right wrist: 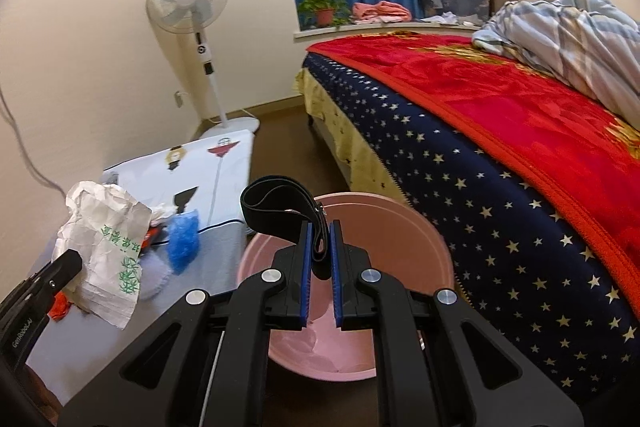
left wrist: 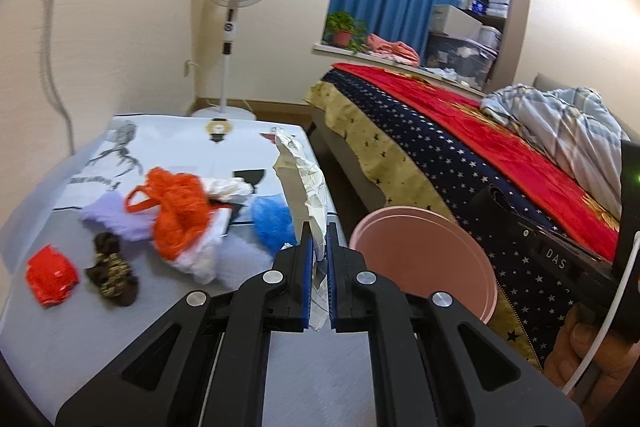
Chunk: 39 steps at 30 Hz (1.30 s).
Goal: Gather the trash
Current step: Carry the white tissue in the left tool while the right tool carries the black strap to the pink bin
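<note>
My left gripper (left wrist: 319,241) is shut on a crumpled white paper bag (left wrist: 304,171), held upright over the table's right edge; the bag shows with green print in the right wrist view (right wrist: 108,247). My right gripper (right wrist: 319,239) is shut on a black elastic strap (right wrist: 276,205), held above the pink bin (right wrist: 400,227). The bin (left wrist: 424,259) stands on the floor between table and bed. On the table (left wrist: 72,327) lie an orange mesh bag (left wrist: 180,211), a blue wad (left wrist: 272,223), a red wrapper (left wrist: 52,275), a brown wrapper (left wrist: 112,271) and lilac and white scraps.
A bed with a red blanket (right wrist: 500,99) and star-patterned sheet runs along the right. A standing fan (left wrist: 236,7) is in the far corner. A windowsill holds a potted plant (left wrist: 344,27) and clothes. A cable hangs on the left wall.
</note>
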Available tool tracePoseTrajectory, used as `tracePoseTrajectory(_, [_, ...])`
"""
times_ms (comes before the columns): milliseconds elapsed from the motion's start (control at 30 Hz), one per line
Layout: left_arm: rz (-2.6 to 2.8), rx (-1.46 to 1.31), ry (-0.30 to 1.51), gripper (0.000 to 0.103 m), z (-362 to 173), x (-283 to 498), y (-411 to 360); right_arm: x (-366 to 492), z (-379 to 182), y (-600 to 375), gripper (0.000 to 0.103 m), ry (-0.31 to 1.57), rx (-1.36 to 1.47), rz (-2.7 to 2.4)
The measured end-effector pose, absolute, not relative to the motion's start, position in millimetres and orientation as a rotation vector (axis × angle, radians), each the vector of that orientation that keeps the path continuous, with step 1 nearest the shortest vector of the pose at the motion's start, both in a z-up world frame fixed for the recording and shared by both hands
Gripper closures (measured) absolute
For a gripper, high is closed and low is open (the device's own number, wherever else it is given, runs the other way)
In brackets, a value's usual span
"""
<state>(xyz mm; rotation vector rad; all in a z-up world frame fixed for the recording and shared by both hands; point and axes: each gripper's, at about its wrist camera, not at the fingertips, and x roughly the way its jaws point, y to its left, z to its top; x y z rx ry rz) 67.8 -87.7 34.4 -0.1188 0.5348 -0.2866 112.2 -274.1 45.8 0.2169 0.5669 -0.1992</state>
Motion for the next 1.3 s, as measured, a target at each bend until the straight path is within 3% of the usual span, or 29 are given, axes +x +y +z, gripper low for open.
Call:
tracePoseTrajectory(1133, [-0.51, -0.136, 0.669, 0.097, -21.4, 131.6, -157.5, 136.9, 11.2, -307.5, 0.094, 0.632, 0.242, -0.351])
tracePoseTrajectory(1300, [-0.528, -0.161, 0.697, 0.093, -24.3, 134.0, -157.5, 136.7, 11.2, -309.2, 0.082, 0.635, 0.244, -0.373])
